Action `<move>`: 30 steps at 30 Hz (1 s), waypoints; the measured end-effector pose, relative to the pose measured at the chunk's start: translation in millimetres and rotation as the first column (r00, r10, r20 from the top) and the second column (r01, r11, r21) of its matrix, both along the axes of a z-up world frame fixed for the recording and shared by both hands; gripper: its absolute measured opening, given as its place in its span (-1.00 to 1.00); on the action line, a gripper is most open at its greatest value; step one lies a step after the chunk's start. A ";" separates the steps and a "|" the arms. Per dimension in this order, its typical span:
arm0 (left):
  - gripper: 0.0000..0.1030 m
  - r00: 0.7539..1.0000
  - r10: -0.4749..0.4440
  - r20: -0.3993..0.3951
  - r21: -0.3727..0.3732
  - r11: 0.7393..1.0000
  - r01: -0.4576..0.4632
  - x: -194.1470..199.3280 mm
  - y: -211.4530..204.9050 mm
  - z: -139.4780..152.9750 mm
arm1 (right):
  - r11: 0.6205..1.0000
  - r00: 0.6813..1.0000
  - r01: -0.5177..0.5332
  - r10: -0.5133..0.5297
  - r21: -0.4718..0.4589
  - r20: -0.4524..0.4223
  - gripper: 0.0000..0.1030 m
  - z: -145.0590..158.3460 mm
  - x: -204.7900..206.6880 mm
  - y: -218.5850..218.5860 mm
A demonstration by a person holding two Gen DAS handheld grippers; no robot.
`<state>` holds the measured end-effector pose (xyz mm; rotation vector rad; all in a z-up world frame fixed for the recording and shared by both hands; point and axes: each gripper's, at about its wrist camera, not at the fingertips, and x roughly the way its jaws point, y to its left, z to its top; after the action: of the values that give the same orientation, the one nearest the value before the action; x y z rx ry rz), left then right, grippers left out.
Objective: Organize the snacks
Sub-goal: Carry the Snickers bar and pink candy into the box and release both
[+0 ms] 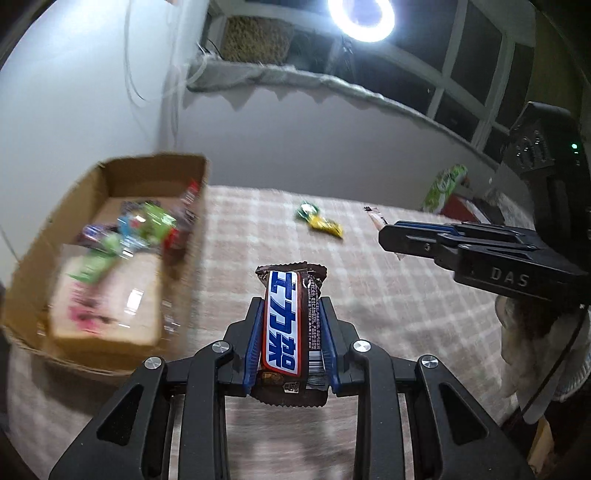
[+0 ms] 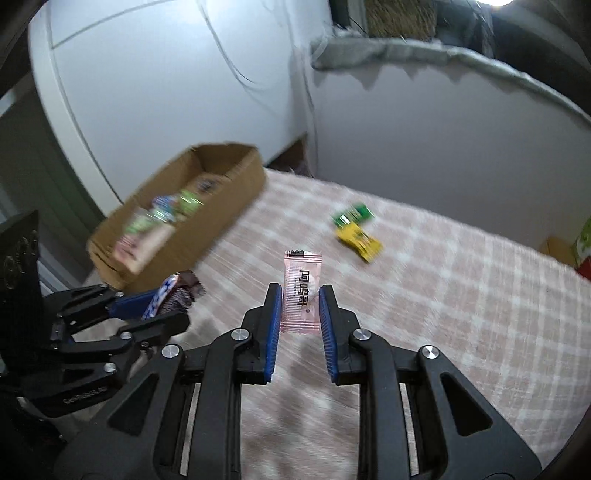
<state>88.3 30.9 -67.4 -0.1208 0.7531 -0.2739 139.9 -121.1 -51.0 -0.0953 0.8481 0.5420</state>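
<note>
My left gripper (image 1: pixel 291 301) is shut on a brown chocolate bar (image 1: pixel 286 325) with blue lettering, held above the checked cloth; it also shows in the right wrist view (image 2: pixel 173 295). My right gripper (image 2: pixel 300 293) is shut on a pink candy sachet (image 2: pixel 301 291), held above the cloth. In the left wrist view the right gripper (image 1: pixel 391 238) is at the right with the sachet (image 1: pixel 376 219) sticking out. A cardboard box (image 1: pixel 74 206) holding several snacks stands at the left; it shows in the right wrist view (image 2: pixel 221 225) too. A green packet (image 2: pixel 352 216) and a yellow packet (image 2: pixel 360 242) lie on the cloth.
The pink checked cloth (image 2: pixel 461 295) covers the table. White walls stand behind. A green bag (image 1: pixel 445 184) and a red item (image 1: pixel 460 208) sit at the far right. A ring light (image 1: pixel 362 18) glares above the window ledge.
</note>
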 end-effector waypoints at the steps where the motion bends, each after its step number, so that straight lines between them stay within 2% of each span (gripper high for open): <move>1: -0.48 1.000 0.017 0.017 0.003 1.000 -0.018 -1.7 7.3 5.0 | 1.000 1.000 -0.015 0.015 0.008 0.014 -0.59 8.3 -3.2 8.3; 6: -0.48 0.994 0.092 0.065 0.012 0.996 -0.093 -3.1 40.9 21.4 | 0.997 0.996 -0.076 0.074 0.031 0.054 -0.59 29.3 -6.5 49.6; 11: -0.48 0.984 0.160 0.077 0.013 0.987 -0.161 2.3 73.5 24.3 | 0.993 0.993 -0.107 0.104 0.053 0.057 -0.59 32.9 -1.5 81.5; 20: -0.48 0.967 0.249 0.049 0.006 0.968 -0.249 15.6 113.0 15.9 | 0.986 0.988 -0.153 0.153 0.062 0.014 -0.59 18.7 18.7 133.4; 30: -0.48 0.960 0.281 0.020 -0.004 0.960 -0.281 25.1 124.1 9.4 | 0.983 0.983 -0.179 0.180 0.041 -0.021 -0.59 -1.9 32.5 164.0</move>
<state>113.4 154.9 -57.9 -0.2239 0.7057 -0.0047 172.3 42.9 -52.9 -0.1307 0.8576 0.7303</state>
